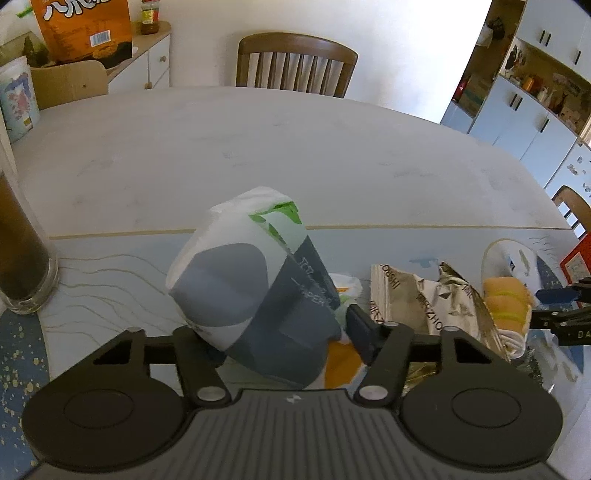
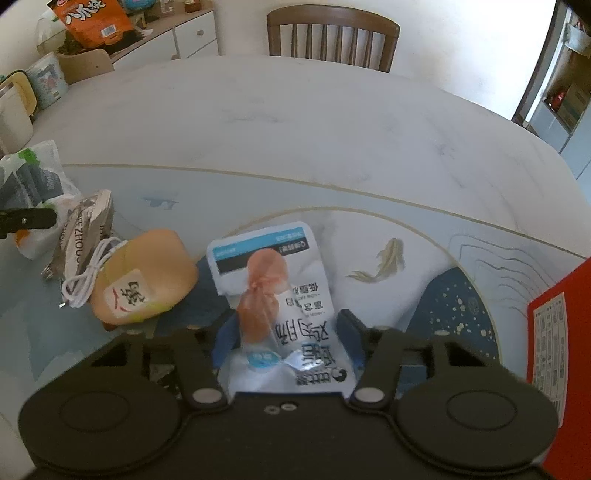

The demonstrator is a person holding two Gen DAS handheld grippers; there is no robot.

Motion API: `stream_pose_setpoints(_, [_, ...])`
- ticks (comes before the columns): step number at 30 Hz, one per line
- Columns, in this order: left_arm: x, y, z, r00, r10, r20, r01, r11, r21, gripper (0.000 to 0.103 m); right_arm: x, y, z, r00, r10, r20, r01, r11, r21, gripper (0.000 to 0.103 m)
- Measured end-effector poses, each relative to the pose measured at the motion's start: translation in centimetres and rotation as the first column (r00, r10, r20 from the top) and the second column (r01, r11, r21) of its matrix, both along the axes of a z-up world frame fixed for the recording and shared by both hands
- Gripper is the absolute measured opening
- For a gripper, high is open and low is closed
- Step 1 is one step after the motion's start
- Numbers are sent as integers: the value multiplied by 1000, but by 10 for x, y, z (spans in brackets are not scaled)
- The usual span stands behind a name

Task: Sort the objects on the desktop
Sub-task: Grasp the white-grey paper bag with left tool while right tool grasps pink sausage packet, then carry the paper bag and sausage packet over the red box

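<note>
- The left gripper [image 1: 280,328] has its jaws pinching a tissue pack [image 1: 251,280], white with grey and green print, which sits tilted between them and seems raised off the tabletop [image 1: 258,140].
- Only the right-hand finger [image 1: 364,332] of that gripper shows in the left wrist view; the other is hidden behind the pack.
- The right gripper [image 2: 286,336] has its jaws closed on a snack pouch [image 2: 273,291], white and blue with a picture of a chicken piece; both blue pads press its sides.
- The far end of the pouch reaches over the pale blue mat [image 2: 369,229], beside a printed fish [image 2: 384,258].
- Just left of the pouch lies a bread bag [image 2: 147,273] with a white label, and a white cable [image 2: 88,273] is draped over its left side.
- Beyond the cable is a crumpled foil wrapper [image 2: 85,225], touching the bag.
- A red box [image 2: 561,325] stands at the right edge of the right wrist view.
- A glass of dark drink [image 1: 22,258] stands at the left edge of the left wrist view.
- A wooden chair [image 1: 295,62] stands at the far side of the tabletop.
- An orange snack bag [image 1: 81,26] stands on a cabinet at the far left.
</note>
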State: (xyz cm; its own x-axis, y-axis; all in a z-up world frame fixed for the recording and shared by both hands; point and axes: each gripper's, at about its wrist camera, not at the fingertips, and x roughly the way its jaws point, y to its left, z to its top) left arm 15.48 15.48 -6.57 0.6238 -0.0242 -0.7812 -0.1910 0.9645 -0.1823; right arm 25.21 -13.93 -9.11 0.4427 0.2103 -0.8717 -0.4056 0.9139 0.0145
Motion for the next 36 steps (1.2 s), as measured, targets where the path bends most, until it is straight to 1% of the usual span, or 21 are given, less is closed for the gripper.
stream_pose_setpoints(1, [0, 0, 0, 1000, 0, -1, 0, 1000, -2, 58, 0, 0, 1, 1000, 2, 1, -2, 1000, 0, 57])
stream_pose_setpoints(2, [1, 0, 0, 1000, 0, 0, 0, 1000, -6, 54, 1, 0, 1, 1000, 3, 1, -3, 1000, 1, 55])
stream_pose_setpoints(3, [0, -1, 1, 1000, -1, 3, 1, 1000, -13, 50, 1, 0, 2, 1000, 3, 2, -3, 1000, 2, 53])
stream_pose_setpoints(7, [-1, -5, 3, 1000, -3, 7, 3, 1000, -15, 40, -1, -3, 6, 1000, -8, 6, 8, 1000, 11, 47])
stream_pose_setpoints(9, [-1, -7, 4, 1000, -3, 10, 4, 1000, -11, 33, -2, -4, 11, 1000, -11, 14, 11, 1000, 14, 43])
stream_pose_setpoints(14, [-2, -8, 8, 1000, 5, 18, -4, 1000, -25, 31, -2, -8, 22, 1000, -11, 27, 11, 1000, 13, 39])
stream_pose_setpoints(16, [-3, -8, 9, 1000, 4, 19, -4, 1000, -25, 30, -5, -9, 24, 1000, -6, 31, 6, 1000, 16, 39])
stream_pose_setpoints(18, [-4, -8, 9, 1000, 2, 18, -2, 1000, -24, 30, -12, -8, 25, 999, 17, 36, -17, 1000, -5, 40])
stream_pose_setpoints(23, [-4, -8, 8, 1000, 0, 15, 0, 1000, -24, 30, -12, -5, 20, 1000, 24, 18, -24, 1000, -8, 45])
stream_pose_setpoints(25, [-5, -7, 8, 1000, 1, 15, -1, 1000, -25, 30, -11, -2, 20, 999, 38, 17, -38, 999, -13, 57])
stream_pose_setpoints(26, [-5, -7, 8, 1000, 1, 16, 0, 1000, -26, 30, -11, -1, 19, 999, 42, 18, -41, 999, -12, 71])
stream_pose_setpoints(27, [-4, -7, 8, 1000, 1, 16, 0, 1000, -27, 30, -10, 0, 19, 999, 45, 24, -45, 999, -3, 75])
stream_pose_setpoints(29, [-4, -6, 7, 1000, 2, 15, -1, 1000, -27, 30, -5, 3, 18, 998, 53, 20, -54, 998, 13, 75])
stream_pose_setpoints(36, [-4, -5, 5, 1000, 0, 10, 0, 1000, -31, 30, 13, 14, 12, 998, 58, 17, -58, 998, 4, 74])
